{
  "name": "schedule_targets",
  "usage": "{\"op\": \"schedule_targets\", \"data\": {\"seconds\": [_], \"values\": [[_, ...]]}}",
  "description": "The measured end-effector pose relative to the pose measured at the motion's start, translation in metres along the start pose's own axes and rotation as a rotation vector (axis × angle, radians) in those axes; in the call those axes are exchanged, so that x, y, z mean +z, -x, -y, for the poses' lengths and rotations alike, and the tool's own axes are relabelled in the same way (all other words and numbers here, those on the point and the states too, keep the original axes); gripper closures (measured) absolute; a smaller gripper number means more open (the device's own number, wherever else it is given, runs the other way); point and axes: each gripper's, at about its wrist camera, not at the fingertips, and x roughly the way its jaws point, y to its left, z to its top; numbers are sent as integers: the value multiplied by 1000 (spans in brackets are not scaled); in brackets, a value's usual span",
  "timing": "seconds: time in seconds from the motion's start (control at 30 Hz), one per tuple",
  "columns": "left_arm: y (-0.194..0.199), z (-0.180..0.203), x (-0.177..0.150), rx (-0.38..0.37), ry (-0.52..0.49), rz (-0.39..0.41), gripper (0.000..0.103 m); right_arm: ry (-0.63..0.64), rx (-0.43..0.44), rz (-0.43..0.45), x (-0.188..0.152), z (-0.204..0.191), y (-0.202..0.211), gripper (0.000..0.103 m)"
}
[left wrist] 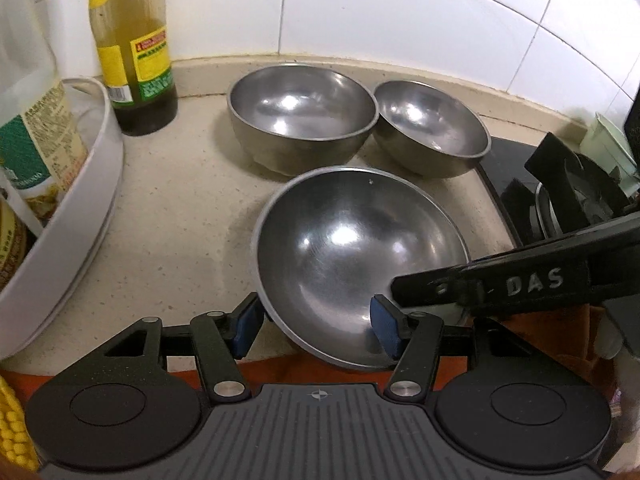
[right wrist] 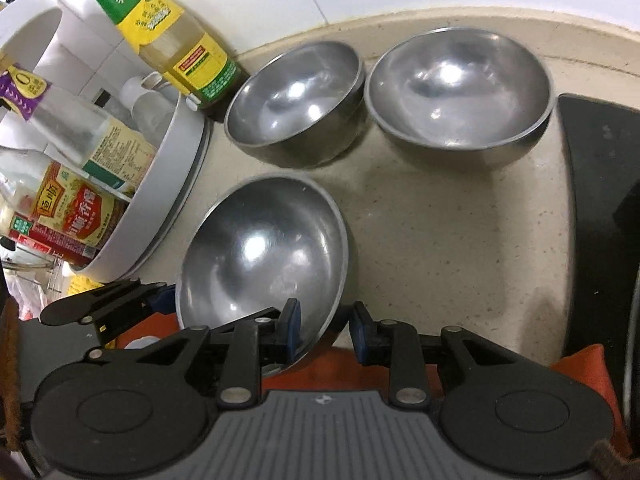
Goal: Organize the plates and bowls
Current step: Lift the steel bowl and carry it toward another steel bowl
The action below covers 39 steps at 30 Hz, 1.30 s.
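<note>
Three empty steel bowls stand on the beige counter. The nearest bowl [left wrist: 360, 256] [right wrist: 264, 264] sits tilted at the counter's front edge. My left gripper [left wrist: 316, 326] is open, one blue pad outside the bowl's left wall, the other inside its near rim. My right gripper [right wrist: 324, 332] is open, its left pad inside the bowl's near rim, its right pad outside. It also shows in the left wrist view [left wrist: 516, 284] as a black arm reaching in from the right. A deep bowl [left wrist: 302, 114] [right wrist: 296, 108] and a rounder bowl [left wrist: 434, 128] [right wrist: 460, 92] stand side by side near the wall.
A white round tray [left wrist: 68, 216] [right wrist: 160, 188] with bottles and jars stands on the left. A yellow-labelled oil bottle [left wrist: 136, 48] [right wrist: 180, 40] stands by the tiled wall. A black stove top [left wrist: 520, 184] [right wrist: 600, 216] lies on the right. An orange cloth [right wrist: 360, 368] hangs below the counter edge.
</note>
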Motion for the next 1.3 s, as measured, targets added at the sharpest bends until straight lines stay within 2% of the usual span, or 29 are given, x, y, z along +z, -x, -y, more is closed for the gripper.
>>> {"op": "schedule_targets", "data": {"seconds": [0.1,0.27,0.47,0.87,1.3], "values": [[5,-4,3,16,7,12,32,3,-19,18,2,3,9,78],[17,-9,7,48,14,34,31,1,-39,45,1,8,24,77],[30,1,10,72,-17,64,28,2,-44,78,-3,10,38,76],[42,28,12,61,-89,100,28,3,-41,123,-11,11,61,76],[30,50,29,54,-158,100,26,-31,-77,153,0,33,70,76]]}}
